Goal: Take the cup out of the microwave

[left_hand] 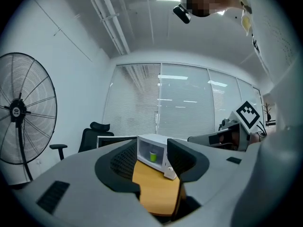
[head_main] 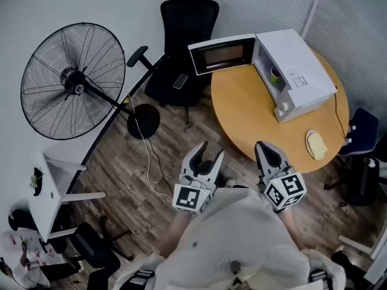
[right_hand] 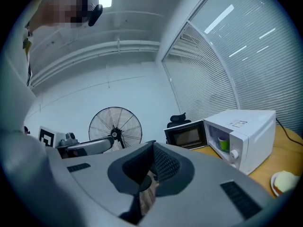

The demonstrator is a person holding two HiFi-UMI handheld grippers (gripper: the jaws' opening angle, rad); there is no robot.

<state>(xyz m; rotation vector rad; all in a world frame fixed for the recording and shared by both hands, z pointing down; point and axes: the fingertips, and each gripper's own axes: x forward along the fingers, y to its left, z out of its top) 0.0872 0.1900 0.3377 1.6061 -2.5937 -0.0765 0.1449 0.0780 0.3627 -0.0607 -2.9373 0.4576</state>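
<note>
The left gripper (head_main: 211,150) (left_hand: 152,146) holds its jaws apart with nothing between them. Through the gap, its own view looks over the round wooden table (head_main: 251,116) (left_hand: 156,190) to the microwave (head_main: 302,71) (left_hand: 150,141). The right gripper (head_main: 264,146) (right_hand: 152,148) has its jaws drawn together to a narrow slit, and nothing is gripped. In the head view both grippers hang off the table's near edge. The left one is over the plank floor and the right one is just beside the rim.

The green cup (head_main: 276,76) (left_hand: 153,156) (right_hand: 224,143) stands inside the microwave, well apart from both grippers. The microwave sits at the table's far right edge. Its door (head_main: 222,54) (right_hand: 187,135) is swung wide open toward the office chair (head_main: 184,47).

In the head view only a sliver of the cup shows past the oven's front frame. In both gripper views it is small, and no handle can be made out. A pale yellow object (head_main: 315,145) (right_hand: 284,181) lies near the table's right edge. The right gripper view cuts it off, and I cannot tell what it is. The person's light top fills the bottom of the head view and hides the hands behind the marker cubes. A large standing fan (head_main: 72,80) (right_hand: 115,129) stands on the floor, left of the chair.
</note>
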